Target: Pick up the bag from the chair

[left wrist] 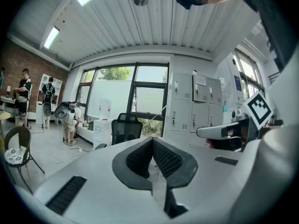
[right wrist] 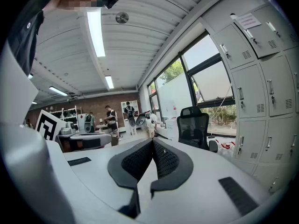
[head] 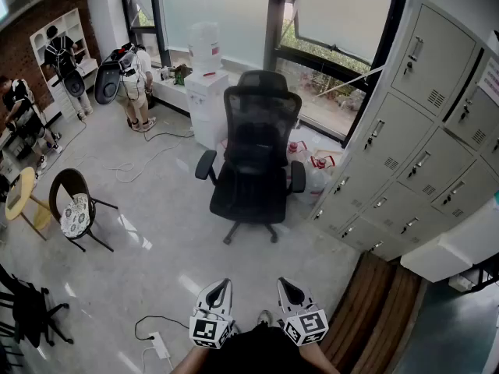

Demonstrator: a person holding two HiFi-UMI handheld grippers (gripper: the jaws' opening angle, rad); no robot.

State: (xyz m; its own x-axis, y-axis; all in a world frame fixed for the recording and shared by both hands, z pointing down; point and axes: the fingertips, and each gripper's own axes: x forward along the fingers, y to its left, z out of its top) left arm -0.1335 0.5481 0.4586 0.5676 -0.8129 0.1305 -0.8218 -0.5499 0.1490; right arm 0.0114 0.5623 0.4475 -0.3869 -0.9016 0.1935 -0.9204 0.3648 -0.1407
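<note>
Both grippers held low, close to the person's body, side by side and pointing at the office chair.

Left gripper: jaws pressed together at the tips, nothing between them. Right gripper: same, tips touching, empty. Each gripper's own view confirms the ribbed pads meeting in a closed V.

The chair is black with a mesh back. It stands well apart from both grippers on the pale glossy floor, its seat facing the person. The seat is dark, and whether a bag rests on it cannot be told.

White bags with red print lie on the floor just behind the chair, between it and the grey lockers. A white water dispenser stands behind the chair by the window.
</note>
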